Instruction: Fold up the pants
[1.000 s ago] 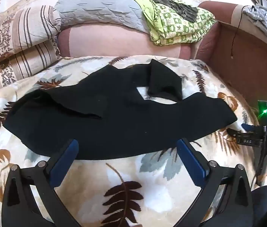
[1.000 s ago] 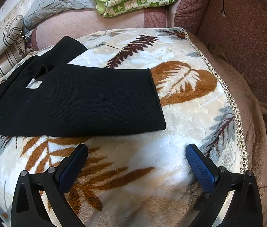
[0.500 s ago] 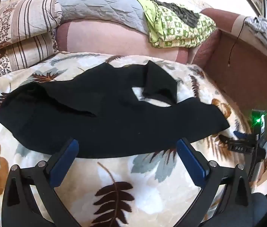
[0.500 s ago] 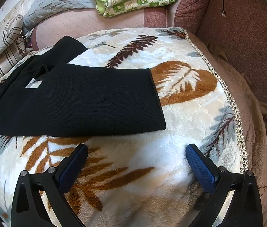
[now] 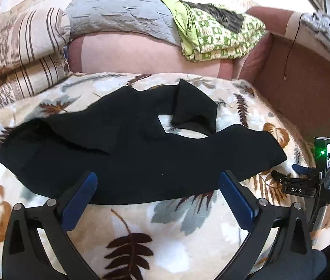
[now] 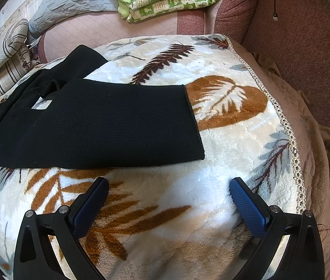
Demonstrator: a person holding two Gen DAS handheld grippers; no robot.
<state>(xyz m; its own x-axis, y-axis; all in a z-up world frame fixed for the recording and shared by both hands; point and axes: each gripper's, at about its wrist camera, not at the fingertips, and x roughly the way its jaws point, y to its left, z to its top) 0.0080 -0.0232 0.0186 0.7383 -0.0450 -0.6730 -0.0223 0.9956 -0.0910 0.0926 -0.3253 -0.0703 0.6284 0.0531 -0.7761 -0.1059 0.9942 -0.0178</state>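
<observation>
**Both jaws spread, pants lying loose on the blanket**

The jaws of the left gripper (image 5: 158, 192) stand wide apart with nothing between them, its blue fingertips (image 5: 231, 184) hanging over the near hem of the black pants (image 5: 130, 154). The right gripper (image 6: 168, 197) is likewise spread and empty, held over bare leaf-print blanket (image 6: 223, 163) just short of the cloth.

The pants lie crumpled across the middle of the blanket. One leg runs flat toward the blanket's right edge, its cuff (image 6: 194, 121) ending beside a large brown leaf and well short of the lace trim (image 6: 286, 126). The other leg is doubled back toward the far edge, leaving a small window of blanket showing between the two. The waist end seems to be the bunched part at the left, though the black cloth hides its detail.

Beyond the far edge sit striped pillows (image 5: 18, 53), a grey quilt (image 5: 120, 14) and a folded green patterned blanket (image 5: 221, 37) on the pink sofa back (image 5: 141, 53)
</observation>
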